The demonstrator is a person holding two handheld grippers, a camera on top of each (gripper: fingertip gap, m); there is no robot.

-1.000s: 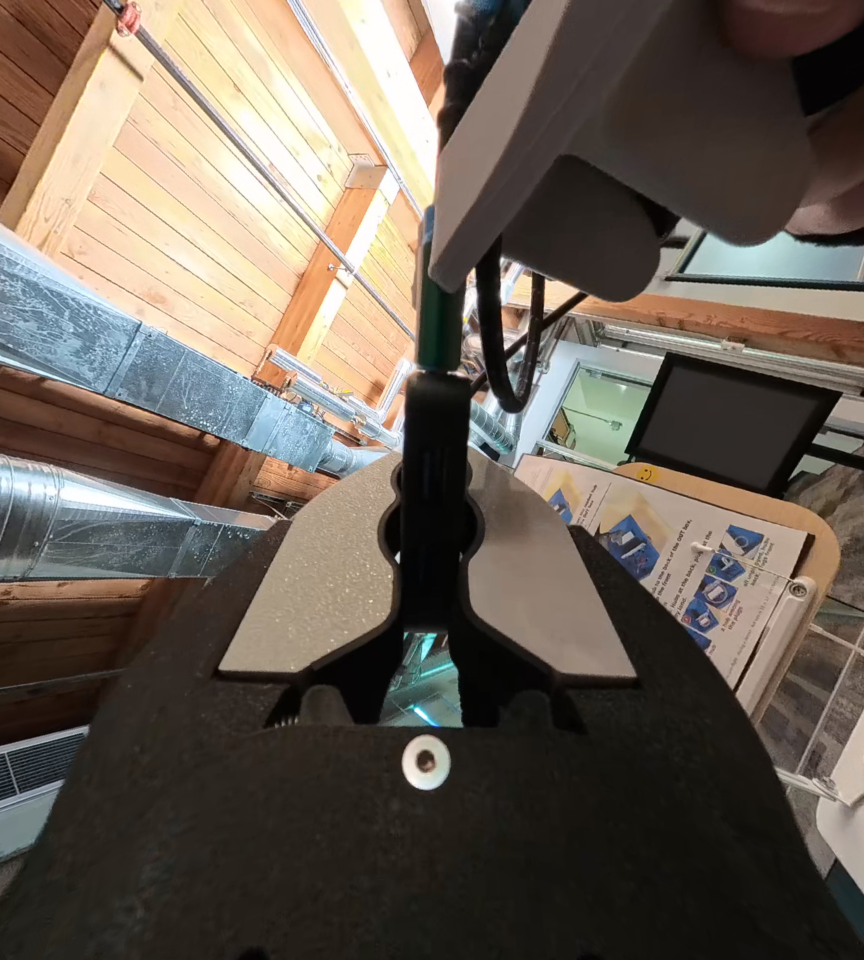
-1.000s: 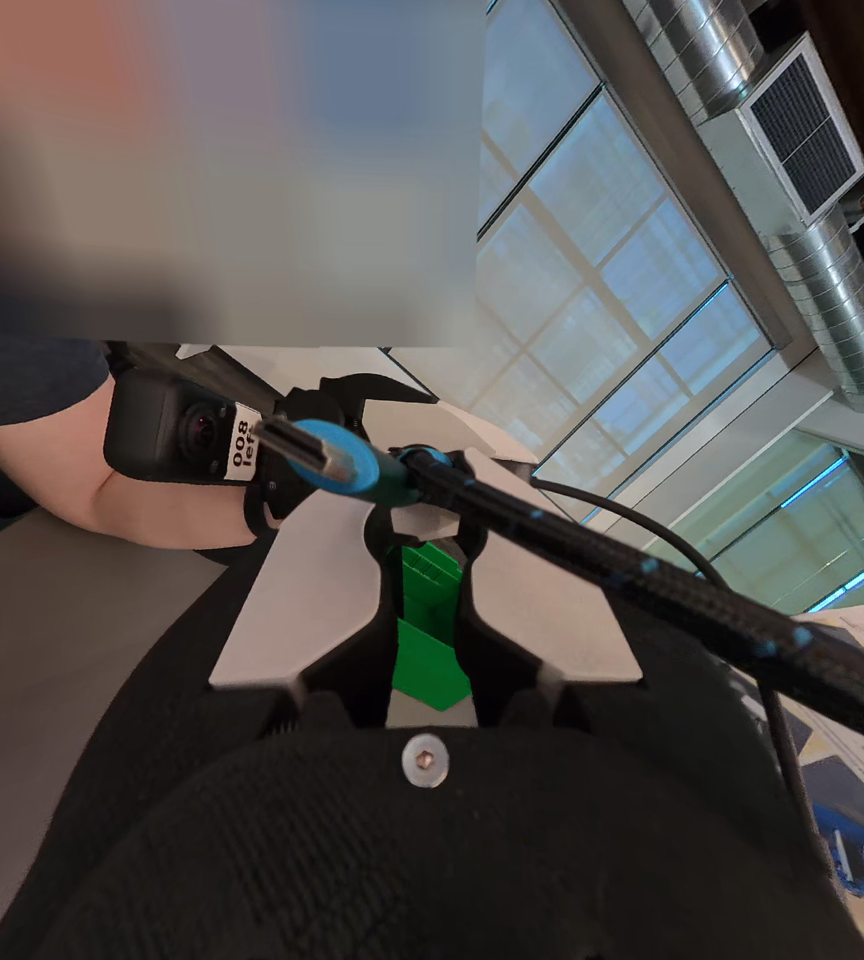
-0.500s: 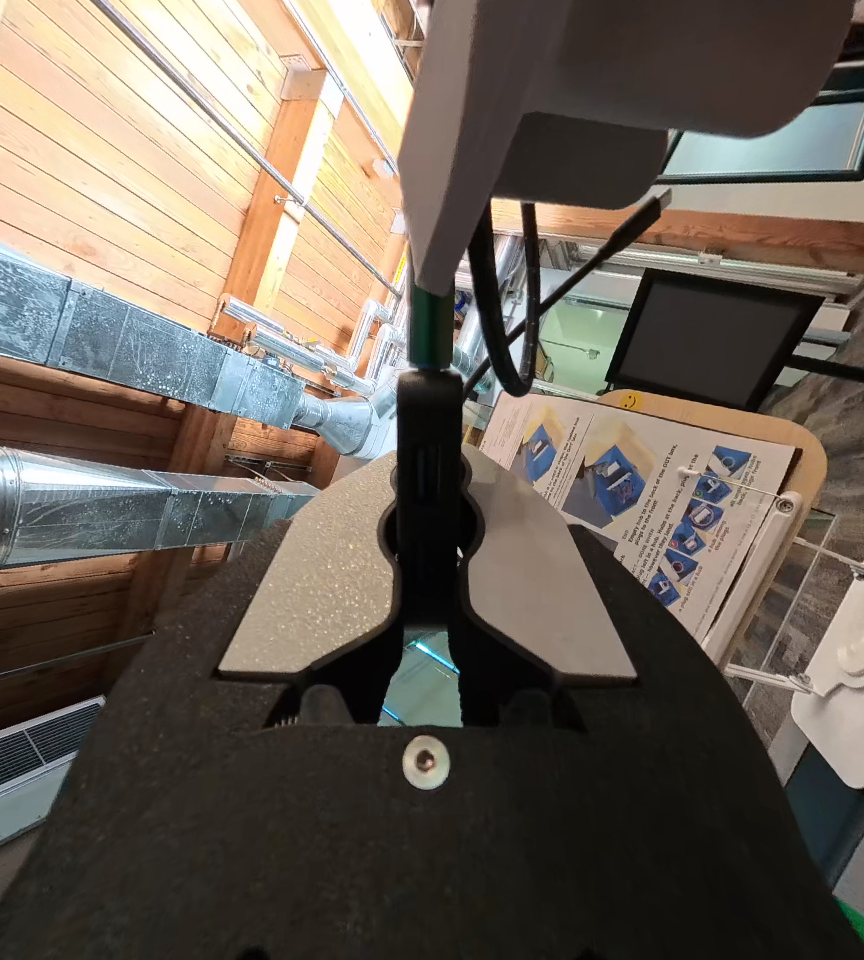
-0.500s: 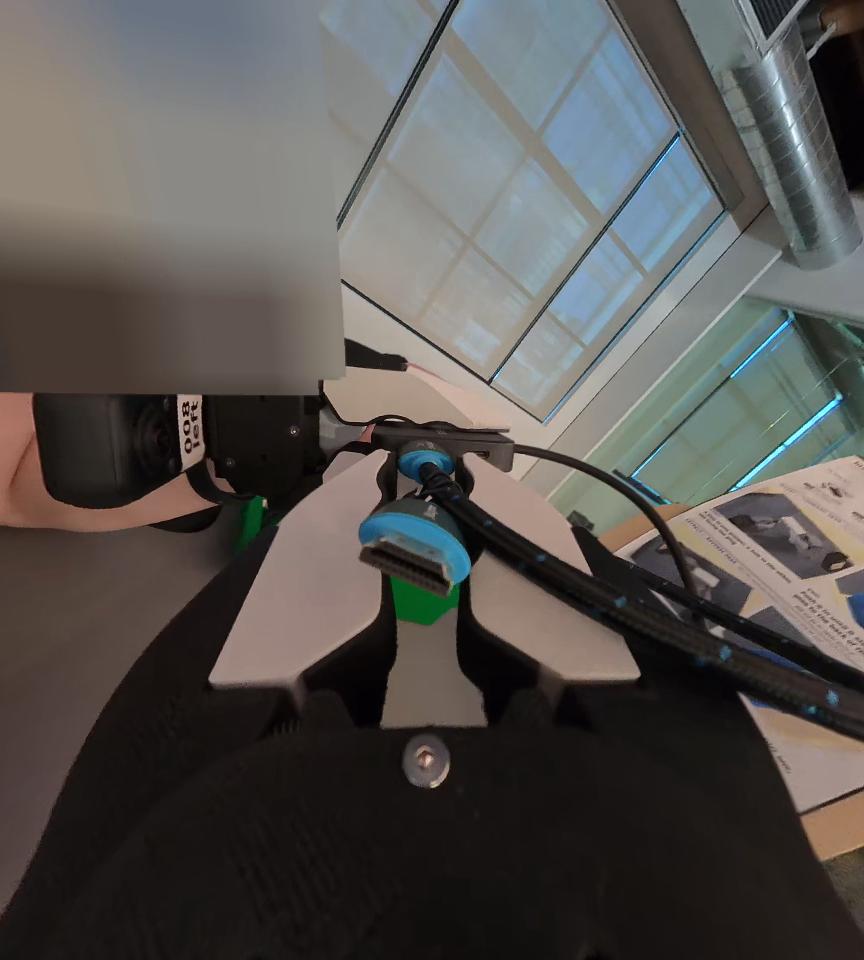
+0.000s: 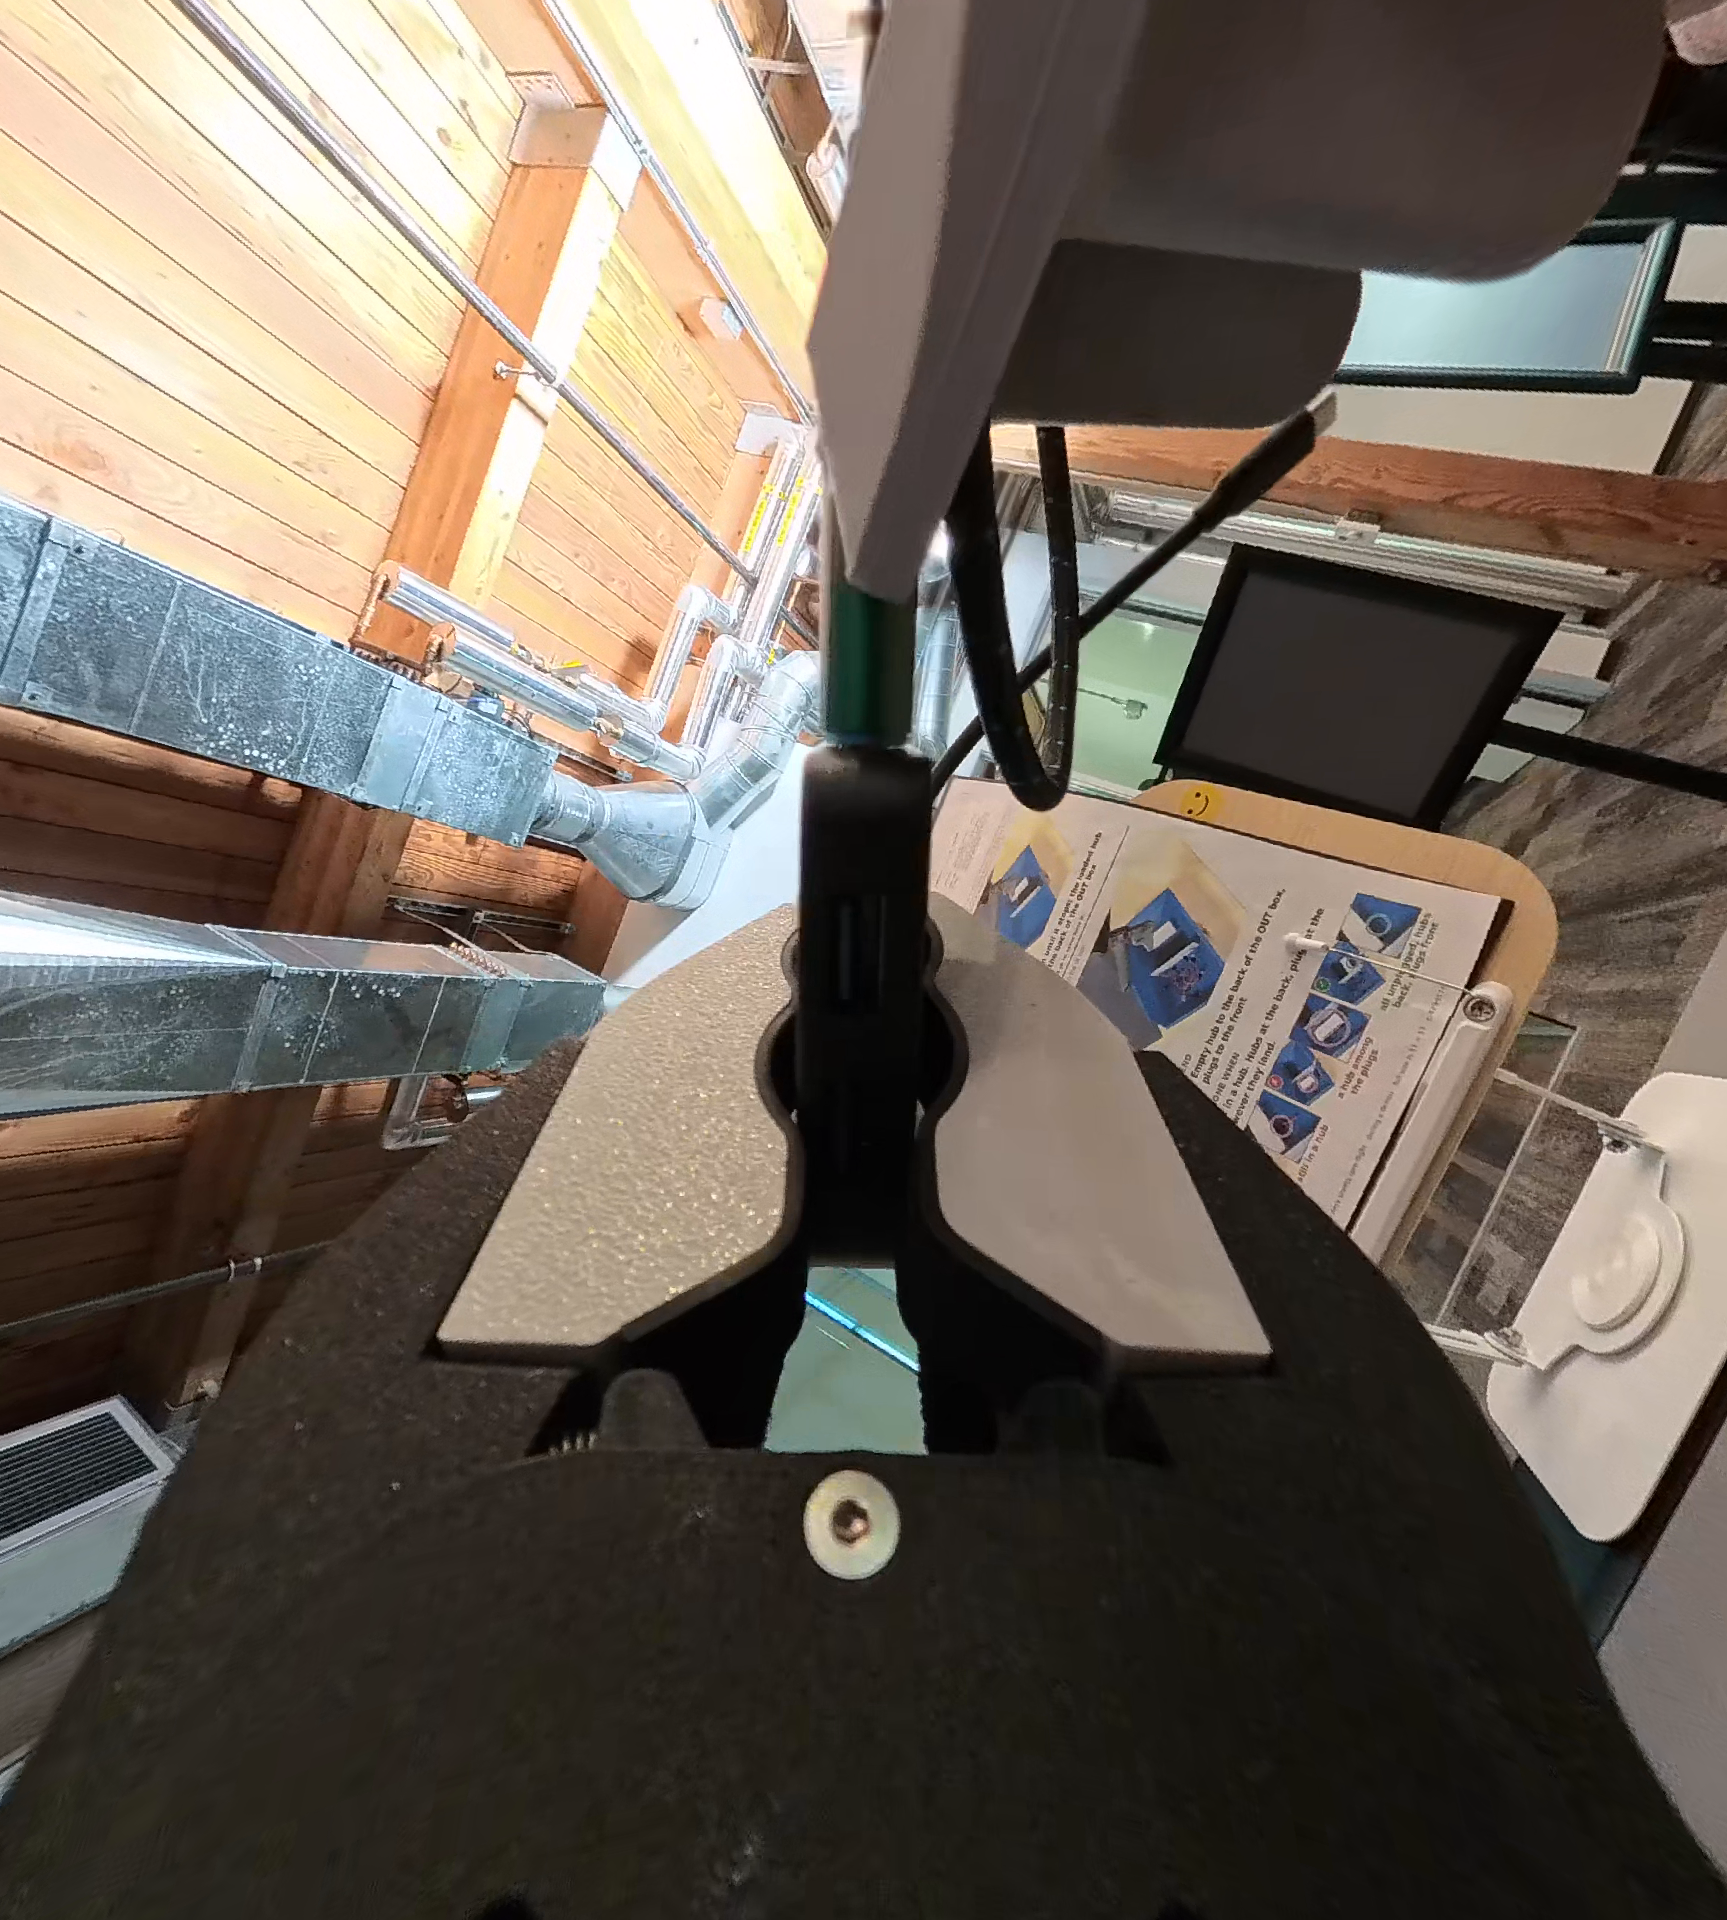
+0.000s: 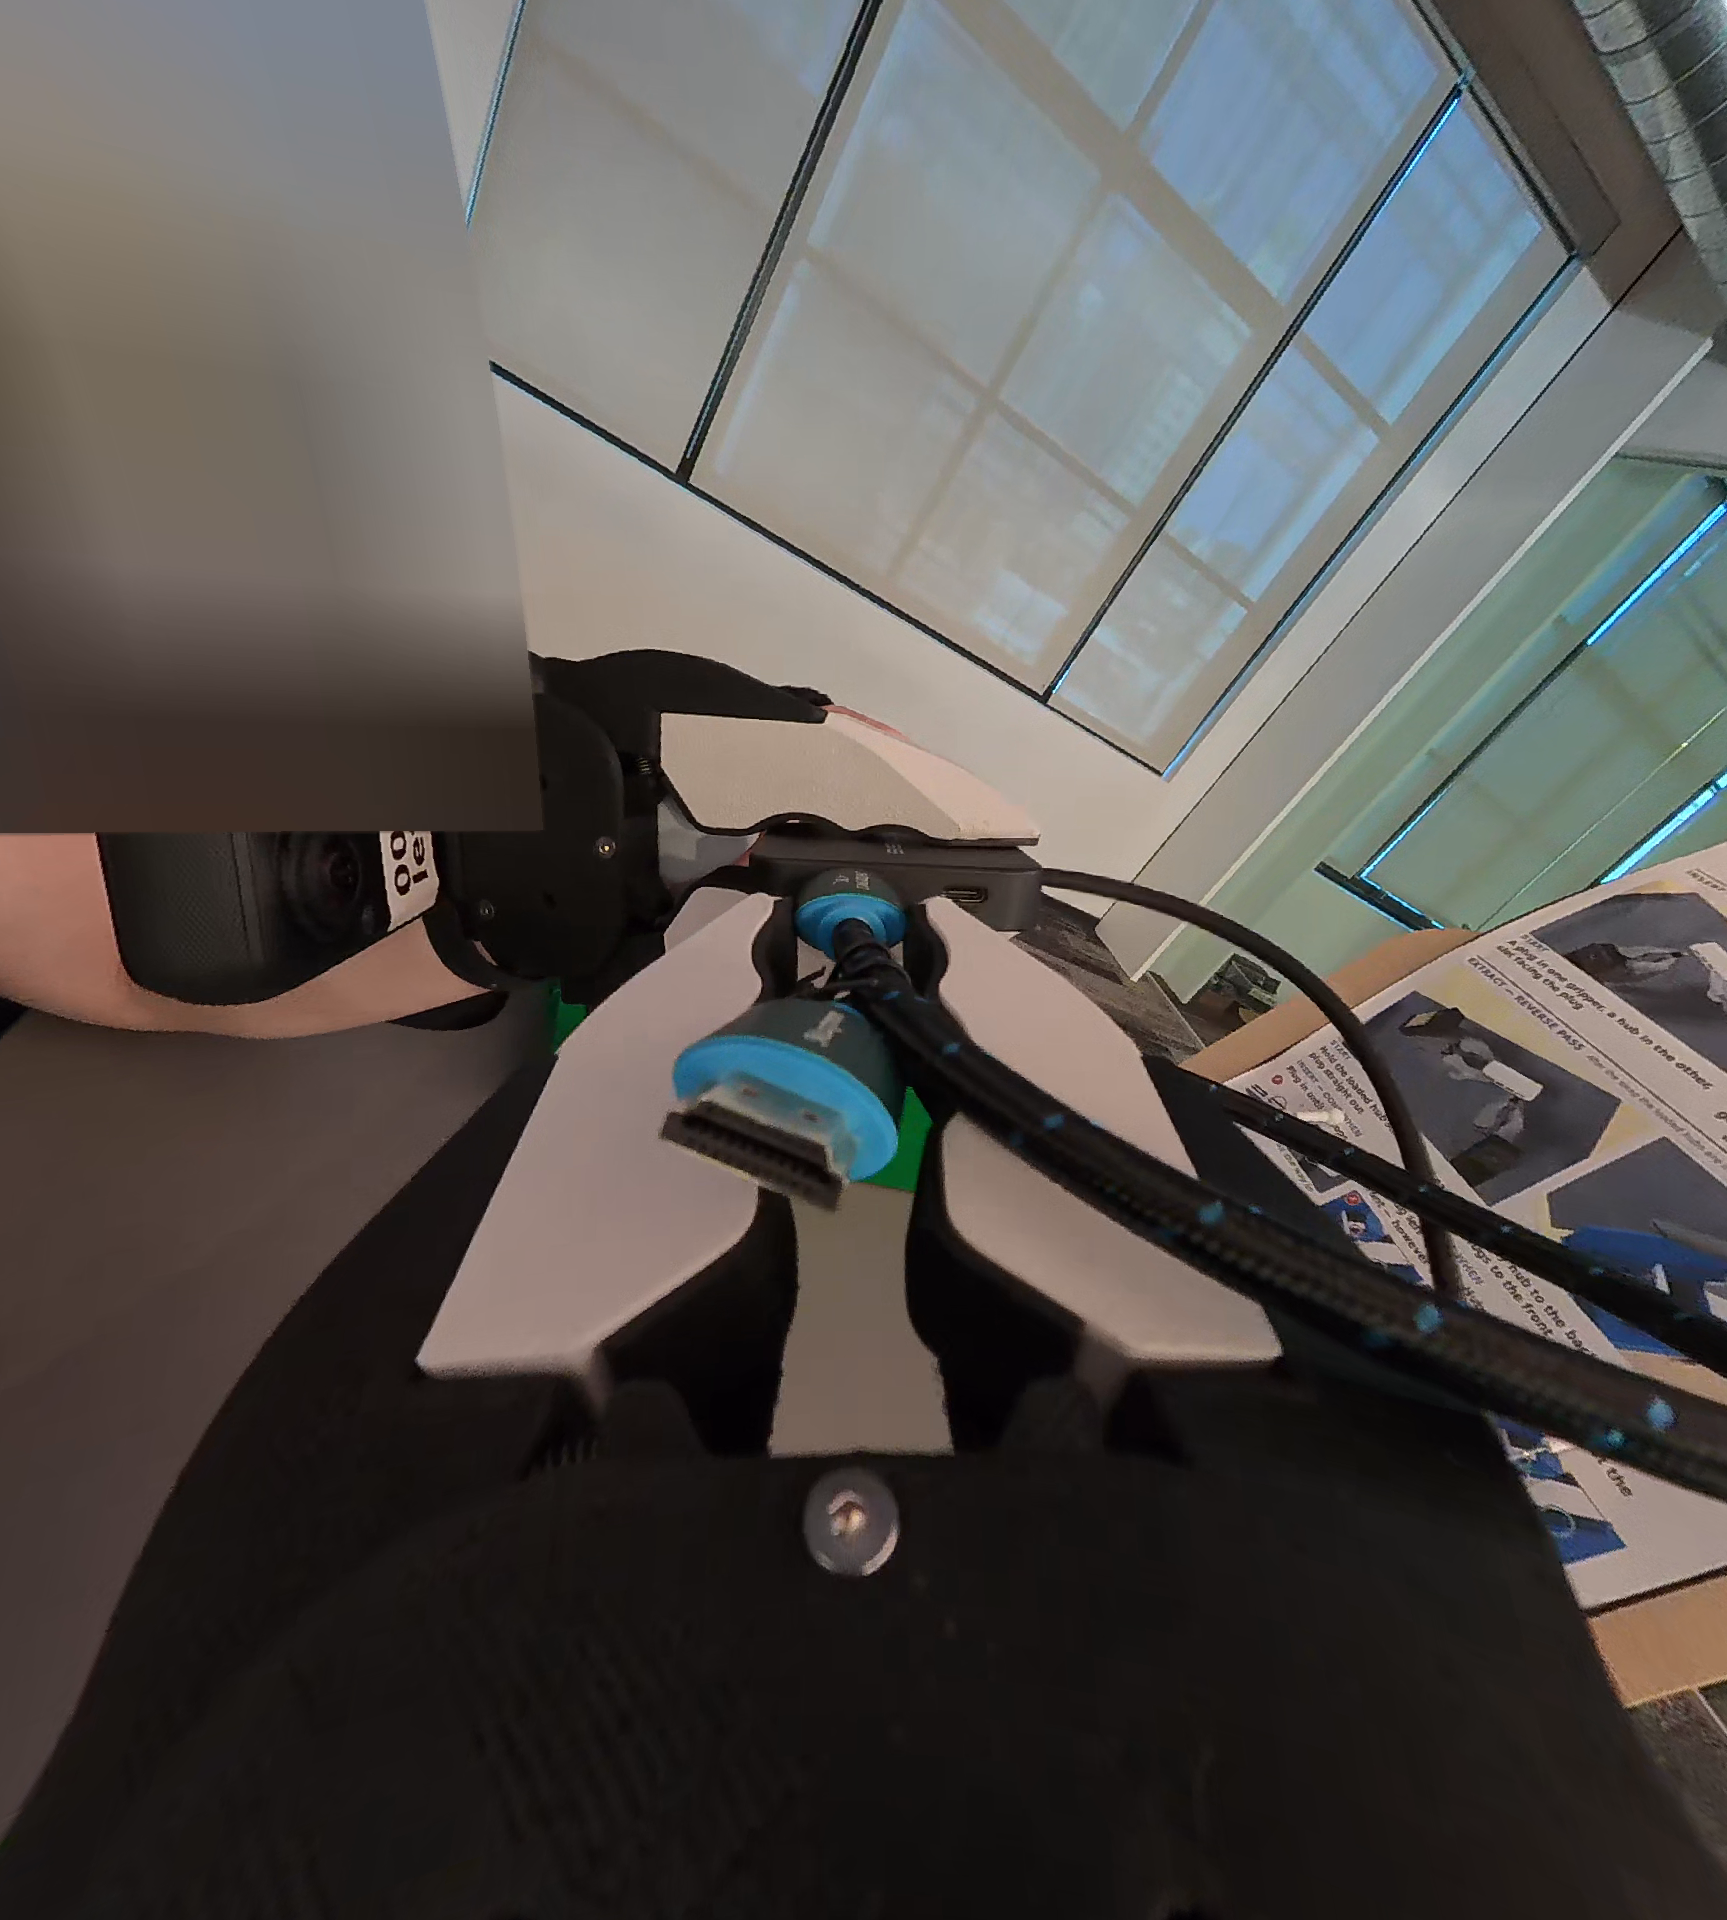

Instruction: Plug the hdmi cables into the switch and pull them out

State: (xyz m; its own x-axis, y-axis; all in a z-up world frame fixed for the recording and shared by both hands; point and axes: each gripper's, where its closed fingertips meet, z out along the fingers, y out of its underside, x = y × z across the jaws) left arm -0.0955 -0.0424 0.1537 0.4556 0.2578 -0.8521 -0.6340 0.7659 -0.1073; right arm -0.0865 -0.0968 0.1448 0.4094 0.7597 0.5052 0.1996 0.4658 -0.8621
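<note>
My left gripper (image 5: 857, 1049) is clamped on the black switch (image 5: 854, 935), held edge-on. My right gripper (image 6: 843, 940) pinches the blue-collared plug (image 6: 838, 914) seated in the switch. A loose HDMI plug (image 6: 781, 1101) dangles over its fingers (image 6: 620, 1122).

Loose plug (image 6: 781, 1117) before switch (image 6: 900, 883); perhaps touching fingers (image 6: 1046, 1122).

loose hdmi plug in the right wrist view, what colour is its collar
Bright blue collar on the loose teal metal-tipped HDMI plug, clearest in the right wrist view.
</note>
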